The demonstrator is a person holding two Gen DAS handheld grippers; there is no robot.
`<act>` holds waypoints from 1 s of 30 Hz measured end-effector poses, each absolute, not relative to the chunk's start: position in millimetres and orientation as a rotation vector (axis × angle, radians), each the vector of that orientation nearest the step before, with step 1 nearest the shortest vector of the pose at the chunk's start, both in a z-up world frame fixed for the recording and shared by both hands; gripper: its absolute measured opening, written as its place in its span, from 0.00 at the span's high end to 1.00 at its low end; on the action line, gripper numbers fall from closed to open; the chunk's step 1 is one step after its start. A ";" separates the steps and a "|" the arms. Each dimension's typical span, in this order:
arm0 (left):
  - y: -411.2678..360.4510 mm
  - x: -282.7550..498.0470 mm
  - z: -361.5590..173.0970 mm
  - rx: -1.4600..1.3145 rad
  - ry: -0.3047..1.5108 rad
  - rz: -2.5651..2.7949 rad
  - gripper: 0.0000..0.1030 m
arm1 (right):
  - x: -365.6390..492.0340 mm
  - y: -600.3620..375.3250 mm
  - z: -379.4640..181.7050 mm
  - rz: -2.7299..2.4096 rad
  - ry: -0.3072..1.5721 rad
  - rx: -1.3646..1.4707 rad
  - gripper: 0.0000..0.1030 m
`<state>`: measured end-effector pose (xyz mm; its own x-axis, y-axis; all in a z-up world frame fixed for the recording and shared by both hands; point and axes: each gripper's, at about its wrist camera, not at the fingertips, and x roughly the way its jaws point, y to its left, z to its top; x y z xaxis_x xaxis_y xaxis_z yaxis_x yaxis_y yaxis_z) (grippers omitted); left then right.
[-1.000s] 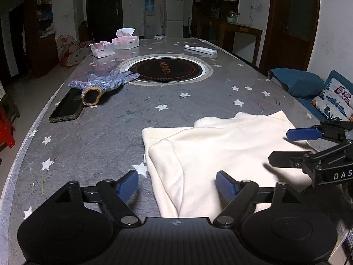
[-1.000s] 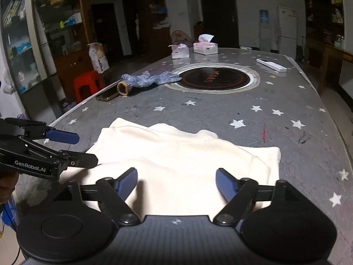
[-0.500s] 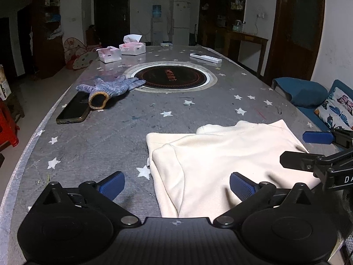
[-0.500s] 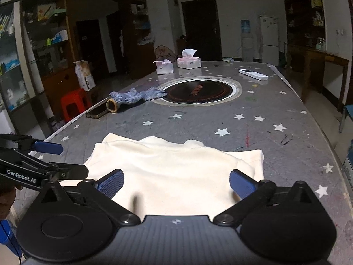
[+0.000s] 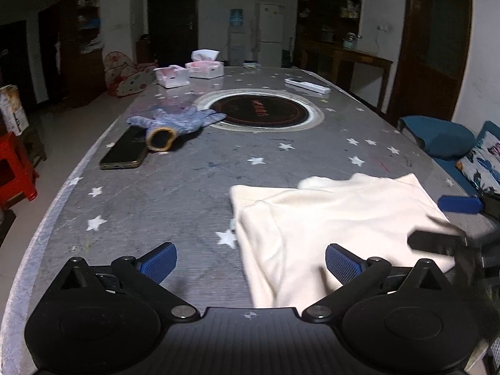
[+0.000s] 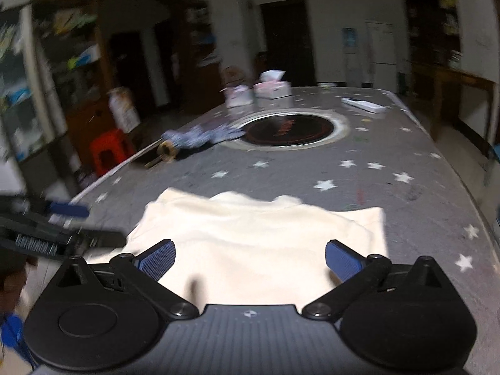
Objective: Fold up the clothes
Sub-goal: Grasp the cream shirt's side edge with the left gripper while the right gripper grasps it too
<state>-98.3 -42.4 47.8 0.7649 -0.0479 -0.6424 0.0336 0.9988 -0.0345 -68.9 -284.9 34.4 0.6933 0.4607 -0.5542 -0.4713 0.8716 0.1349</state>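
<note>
At the near edge of the table [image 5: 175,193], toward its right corner in the left wrist view, a cream garment [image 5: 331,218] lies folded and flat on the grey, star-printed surface. The left gripper [image 5: 248,261] hovers over the garment's left border, its blue-padded fingers [image 5: 159,261] spread wide and grasping nothing. The right gripper [image 6: 248,259] hangs above the garment's near edge, likewise released and empty; it also shows, blurred, at the right edge of the left wrist view. Near the table's left edge lie a dark phone [image 5: 125,153] and a blue knitted glove [image 5: 178,122], touching. An inset round cooktop [image 5: 261,114] occupies the centre; two tissue boxes [image 5: 189,72] and a white remote [image 5: 307,86] sit toward the far edge.
</note>
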 end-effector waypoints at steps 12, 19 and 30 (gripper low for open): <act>-2.9 -95.7 50.1 -0.150 0.711 0.029 0.00 | -105.2 -206.8 31.5 0.782 0.577 -0.368 0.11; 0.7 -90.9 48.5 -0.238 0.738 -0.002 0.00 | -120.2 -165.2 20.4 0.886 0.563 -0.542 0.35; 6.2 -75.5 41.9 -0.486 0.792 -0.051 0.00 | -110.9 -170.1 28.4 0.857 0.566 -0.473 0.79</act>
